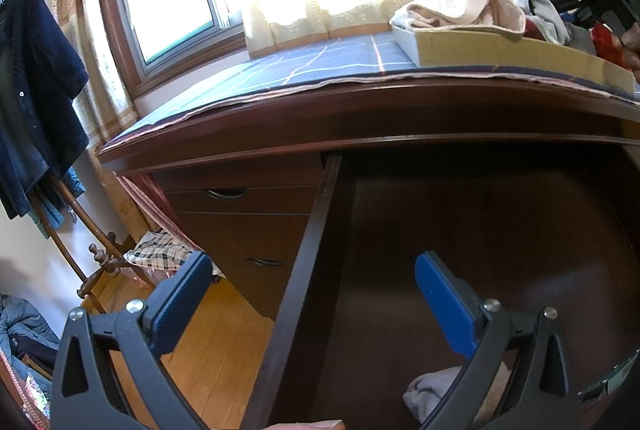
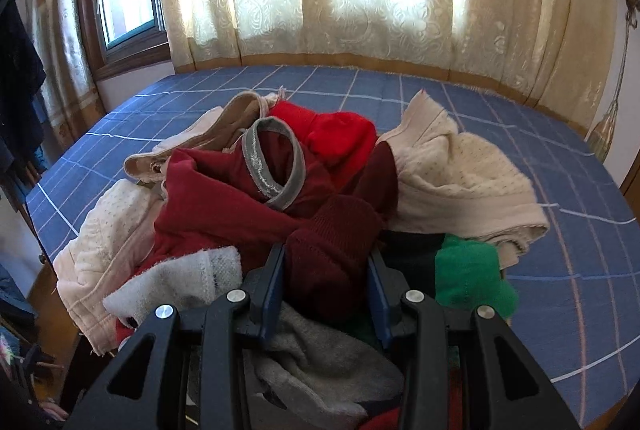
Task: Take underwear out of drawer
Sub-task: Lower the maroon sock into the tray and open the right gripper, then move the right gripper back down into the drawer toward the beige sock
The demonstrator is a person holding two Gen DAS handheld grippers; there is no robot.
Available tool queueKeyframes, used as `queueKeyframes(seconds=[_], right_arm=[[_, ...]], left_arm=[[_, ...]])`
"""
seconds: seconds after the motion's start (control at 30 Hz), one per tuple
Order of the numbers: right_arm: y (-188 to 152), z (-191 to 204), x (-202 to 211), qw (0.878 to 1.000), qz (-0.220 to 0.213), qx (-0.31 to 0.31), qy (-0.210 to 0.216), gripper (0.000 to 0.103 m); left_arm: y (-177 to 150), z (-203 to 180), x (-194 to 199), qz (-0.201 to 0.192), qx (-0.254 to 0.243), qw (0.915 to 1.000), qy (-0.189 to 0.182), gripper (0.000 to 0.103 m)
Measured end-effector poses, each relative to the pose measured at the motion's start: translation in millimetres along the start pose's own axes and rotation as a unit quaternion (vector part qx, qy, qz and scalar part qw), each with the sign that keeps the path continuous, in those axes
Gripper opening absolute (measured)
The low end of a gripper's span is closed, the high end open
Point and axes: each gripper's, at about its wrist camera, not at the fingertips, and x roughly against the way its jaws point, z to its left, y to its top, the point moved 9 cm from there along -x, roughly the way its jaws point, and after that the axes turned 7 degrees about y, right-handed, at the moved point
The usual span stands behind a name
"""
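right gripper (image 2: 326,270): blue pads closed on a dark maroon garment (image 2: 332,254), a bunched fold pinched between them; held low over the heap, probably so the piece can be laid down with the rest.

heap of underwear (image 2: 280,190): a maroon pair with a grey waistband (image 2: 276,166), a bright red piece (image 2: 340,134), cream dotted pieces (image 2: 460,178), a green one (image 2: 468,278) and grey cloth (image 2: 320,358) nearest the camera. all tumbled together, touching and overlapping (sorting seems no concern here, only removal).

shallow tray (image 1: 500,50): seen from the left wrist, it carries the heap on the blue checked cloth (image 2: 200,98) that covers the desk top, just above the drawer, so each transfer is short.

left gripper (image 1: 314,298): fingers wide apart, nothing between them, one finger outside the drawer's side wall (image 1: 308,262) and one over the inside. it appears to wait, or to stand ready to steady the drawer.

drawer (image 1: 500,250): pulled out, its dark floor mostly bare. one pale grey garment (image 1: 430,390) remains at the near end, partly hidden behind the left gripper's frame.

status (a judgement): nearly emptied; the grey piece looks like the last to fetch.
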Motion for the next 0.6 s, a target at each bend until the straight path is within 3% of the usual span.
queueKeyframes(seconds=[0.37, 0.5, 0.6], right_arm=[[-13, 2, -12, 0.999, 0.016, -0.001, 0.035, 0.044], [-17, -2, -5, 0.999, 0.016, -0.011, 0.039, 0.056], [-17, -3, 10, 0.998, -0.004, -0.032, 0.046, 0.056]], left_arm=[[0, 0, -1, 0.0, -0.001, 1.0, 0.0, 0.103], [1, -1, -1, -0.001, -0.002, 1.0, 0.0, 0.103], [0, -1, 0, -0.002, -0.003, 1.0, 0.0, 0.103]])
